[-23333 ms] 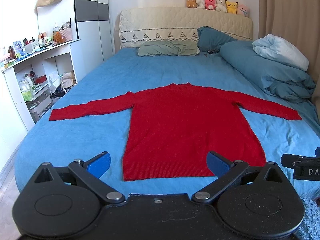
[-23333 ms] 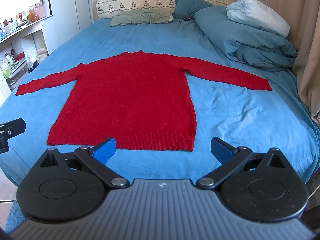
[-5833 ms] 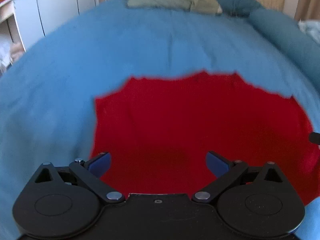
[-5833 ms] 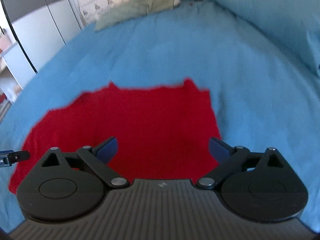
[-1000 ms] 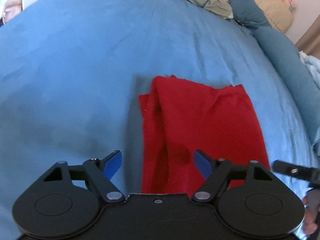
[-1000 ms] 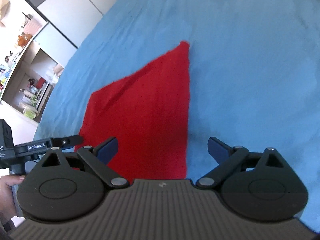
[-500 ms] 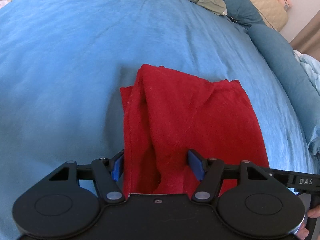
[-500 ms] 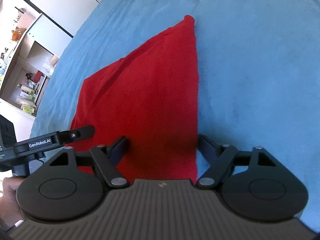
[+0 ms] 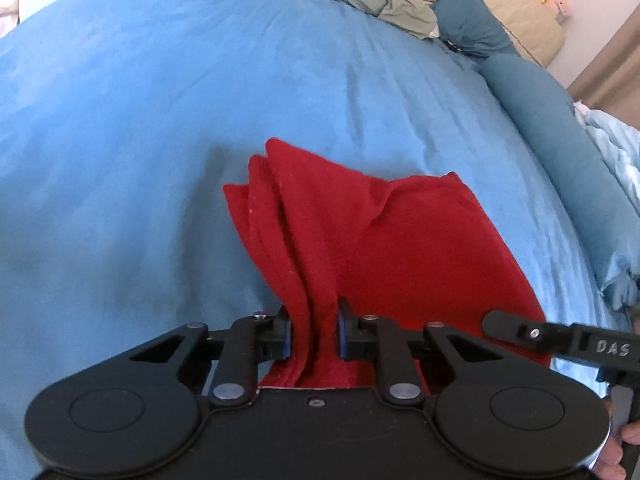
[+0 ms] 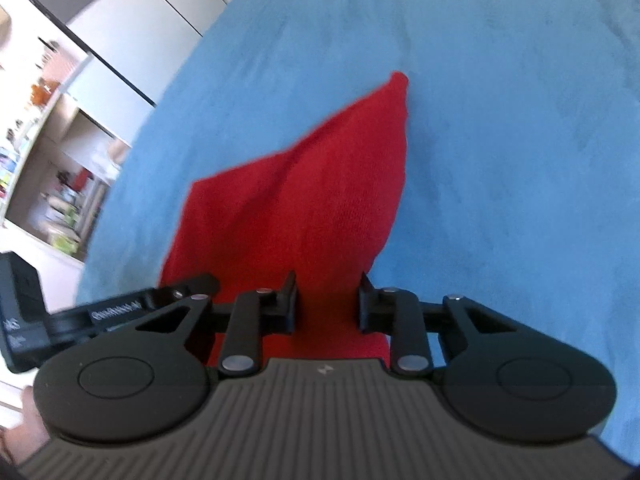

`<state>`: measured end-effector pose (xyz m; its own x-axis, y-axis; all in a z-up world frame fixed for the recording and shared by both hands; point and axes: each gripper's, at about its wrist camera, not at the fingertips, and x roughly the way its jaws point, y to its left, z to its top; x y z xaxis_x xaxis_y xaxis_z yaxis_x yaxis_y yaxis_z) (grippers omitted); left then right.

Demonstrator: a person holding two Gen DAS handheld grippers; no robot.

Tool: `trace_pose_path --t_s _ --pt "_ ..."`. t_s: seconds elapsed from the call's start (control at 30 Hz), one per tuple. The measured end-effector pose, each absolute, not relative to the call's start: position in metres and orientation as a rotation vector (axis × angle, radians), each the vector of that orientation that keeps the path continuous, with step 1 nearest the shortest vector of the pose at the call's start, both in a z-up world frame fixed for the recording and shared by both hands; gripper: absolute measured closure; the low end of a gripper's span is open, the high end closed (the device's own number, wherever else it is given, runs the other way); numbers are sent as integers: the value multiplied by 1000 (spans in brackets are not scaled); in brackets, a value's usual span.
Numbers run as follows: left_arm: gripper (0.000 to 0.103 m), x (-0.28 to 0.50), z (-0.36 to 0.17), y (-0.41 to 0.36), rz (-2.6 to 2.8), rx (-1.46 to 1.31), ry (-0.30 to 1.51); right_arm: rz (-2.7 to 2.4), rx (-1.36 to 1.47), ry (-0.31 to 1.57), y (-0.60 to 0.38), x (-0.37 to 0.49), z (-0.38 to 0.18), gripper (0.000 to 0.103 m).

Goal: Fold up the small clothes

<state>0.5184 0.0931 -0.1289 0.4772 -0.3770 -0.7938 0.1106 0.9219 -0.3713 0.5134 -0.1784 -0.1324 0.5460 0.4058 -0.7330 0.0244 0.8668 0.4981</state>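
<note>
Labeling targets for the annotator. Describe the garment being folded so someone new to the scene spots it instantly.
Start at the big bed covered by a blue sheet, with pillows at its far end. Near the camera end lies the folded red knit sweater, its near edge bunched between the closing fingers of the left gripper and the right gripper. It is the only red thing on the bedding, which is otherwise blue, teal and green.

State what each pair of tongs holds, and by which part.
Both close on the folded red knit sweater at its near edge: left tongs by the bunched left corner, right tongs by the right corner.
</note>
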Motion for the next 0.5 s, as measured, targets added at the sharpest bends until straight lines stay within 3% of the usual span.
trace_pose_path --t_s 0.3,0.5 --pt "82 426 -79 42 -372 -223 996 226 471 925 -226 414 -81 61" --pt "82 367 -108 -8 -406 -204 1035 81 439 979 -258 343 -108 61"
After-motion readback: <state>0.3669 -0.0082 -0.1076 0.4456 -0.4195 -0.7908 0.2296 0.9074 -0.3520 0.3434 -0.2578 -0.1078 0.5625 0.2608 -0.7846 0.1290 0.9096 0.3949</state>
